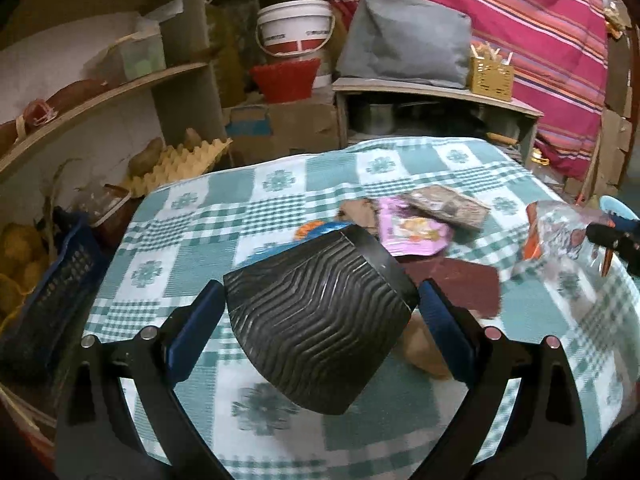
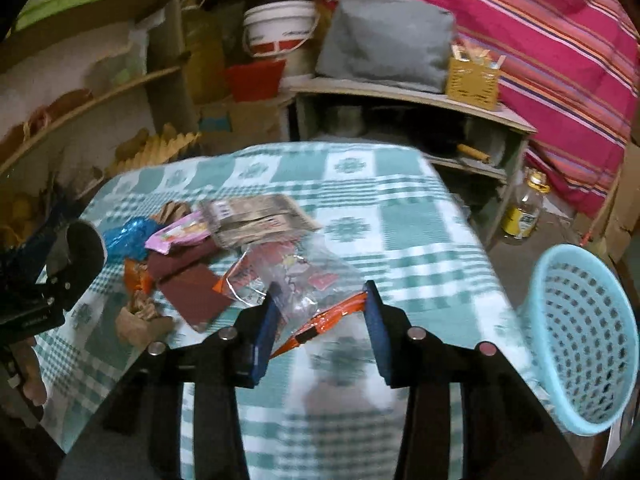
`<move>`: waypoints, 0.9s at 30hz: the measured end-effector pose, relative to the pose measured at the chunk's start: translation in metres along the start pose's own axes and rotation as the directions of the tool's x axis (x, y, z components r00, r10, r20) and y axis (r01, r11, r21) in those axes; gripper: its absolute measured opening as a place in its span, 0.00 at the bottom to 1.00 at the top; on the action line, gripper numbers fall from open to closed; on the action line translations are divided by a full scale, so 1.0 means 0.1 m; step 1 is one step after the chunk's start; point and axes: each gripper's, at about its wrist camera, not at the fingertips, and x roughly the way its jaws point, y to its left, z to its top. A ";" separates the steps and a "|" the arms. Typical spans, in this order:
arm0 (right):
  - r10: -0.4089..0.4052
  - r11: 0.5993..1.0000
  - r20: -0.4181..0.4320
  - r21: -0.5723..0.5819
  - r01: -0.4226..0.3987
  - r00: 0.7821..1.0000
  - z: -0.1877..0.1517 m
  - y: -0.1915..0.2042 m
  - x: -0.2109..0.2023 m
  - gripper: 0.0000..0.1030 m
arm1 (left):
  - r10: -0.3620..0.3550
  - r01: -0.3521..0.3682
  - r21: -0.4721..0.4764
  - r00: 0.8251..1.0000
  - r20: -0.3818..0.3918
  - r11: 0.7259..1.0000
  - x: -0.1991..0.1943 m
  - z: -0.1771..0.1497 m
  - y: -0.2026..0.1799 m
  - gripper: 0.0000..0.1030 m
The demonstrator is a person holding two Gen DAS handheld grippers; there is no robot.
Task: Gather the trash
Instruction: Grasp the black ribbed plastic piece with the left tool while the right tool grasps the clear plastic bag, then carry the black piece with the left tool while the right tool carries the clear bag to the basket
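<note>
Blue-padded right gripper (image 2: 320,320): jaws standing partly apart and pinching a clear plastic wrapper (image 2: 304,284) with an orange edge. The wrapper is bridging the gap between the two pads and is hanging just above the checked tablecloth (image 2: 400,216). No earlier picture is on hand, so only the grip itself is being recorded.

Handling note, as a judgement: the film is looking thin and slippery, so the pinch is best kept firm while the wrapper is being carried toward the light blue basket (image 2: 584,340), which is lying on its side at the cloth's near right edge, mouth facing the cloth. Lifting clear of the cloth before swinging across would be avoiding a snag on the fabric.

Left gripper (image 1: 322,308): jaws spread wide and pressing on either side of a black ribbed pot (image 1: 320,320), which is being held tilted above the near middle of the cloth.

Remaining litter, all lying on the cloth beyond the two grippers:
- pink packet (image 2: 176,236), mid cloth;
- blue foil wrapper (image 2: 128,236), just left of the pink packet;
- grey-brown printed packet (image 2: 256,220), touching the pink packet on its right;
- dark red card (image 2: 192,284), nearer than the pink packet;
- brown paper scrap (image 2: 140,320), at the cloth's near left.

Progress, as a judgement: one piece in hand, most of the pile not yet collected.
</note>
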 end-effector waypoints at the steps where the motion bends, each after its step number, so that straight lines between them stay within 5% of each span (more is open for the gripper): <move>1: -0.008 1.000 0.010 0.014 0.008 1.000 0.00 -0.11 -0.07 0.40 | -0.013 0.013 0.001 1.000 0.003 1.000 -0.03 0.01 -0.06 0.91; 15: -0.160 0.973 0.124 0.186 0.135 0.979 0.08 -1.51 -0.83 0.40 | -0.182 0.176 0.066 0.979 0.087 0.982 -0.36 0.49 -1.34 0.91; 27: -0.329 0.906 0.101 0.315 0.283 0.939 -0.18 -2.60 -1.02 0.40 | -0.340 0.323 0.196 0.939 0.059 0.926 -0.29 0.58 -2.86 0.91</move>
